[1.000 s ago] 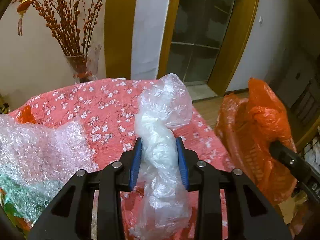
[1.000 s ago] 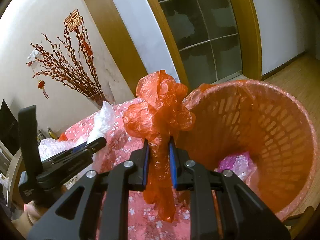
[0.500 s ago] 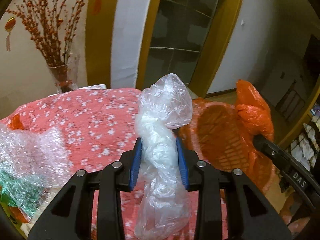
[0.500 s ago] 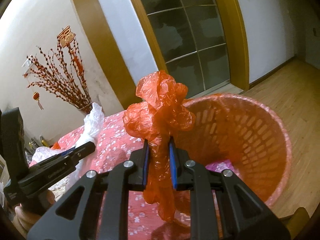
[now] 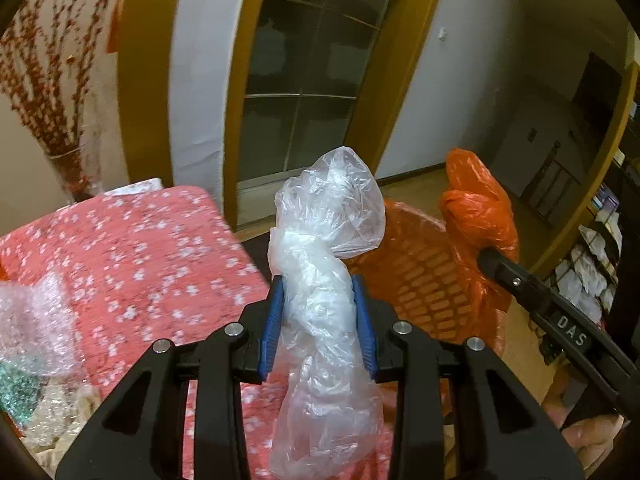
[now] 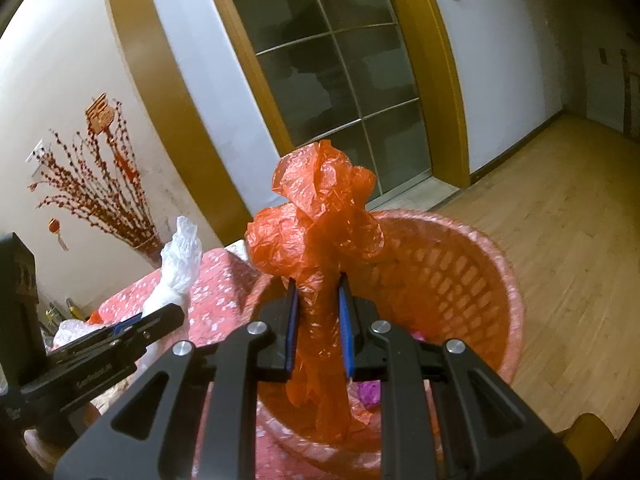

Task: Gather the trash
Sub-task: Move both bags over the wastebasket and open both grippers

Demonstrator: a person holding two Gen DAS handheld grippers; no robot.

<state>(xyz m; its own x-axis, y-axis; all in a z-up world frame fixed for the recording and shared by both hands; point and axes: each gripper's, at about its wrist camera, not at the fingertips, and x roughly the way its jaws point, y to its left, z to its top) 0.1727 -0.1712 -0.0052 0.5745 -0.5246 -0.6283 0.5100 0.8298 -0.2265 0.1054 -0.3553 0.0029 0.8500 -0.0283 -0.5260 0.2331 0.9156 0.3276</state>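
Two tongs are at work, each pinching one piece of trash. The left tongs (image 5: 318, 320) have their blue pads pressed against a single crumpled clear plastic bag (image 5: 326, 248), which sticks up above the pads and hangs down below them. The right tongs (image 6: 318, 320) are squeezed narrowly on one twisted orange plastic bag (image 6: 320, 224), its bunched top flaring above the pads and its tail trailing down.

One orange lattice basket (image 6: 460, 280) serves as the landmark. The orange plastic bag is held above the basket's near rim, its tail dangling over the opening. Inside the basket, low down, one small purple scrap (image 6: 370, 394) shows beside the bag's tail. The clear plastic bag is to the left of the basket, over the edge of the table (image 5: 132, 256), which has a red cloth with white blossoms and sits just beside the basket on that side.

Farther left of the basket, on the table, lies one heap of bubble wrap (image 5: 32, 320) with something green (image 5: 16, 388) under it. Beyond the table, well away from the basket, one glass vase of red-berried branches (image 6: 120, 216) is by the wall. Behind the basket is one glazed door (image 6: 340, 92) in a yellow wooden frame; wooden flooring (image 6: 560, 216) spreads to the basket's right.
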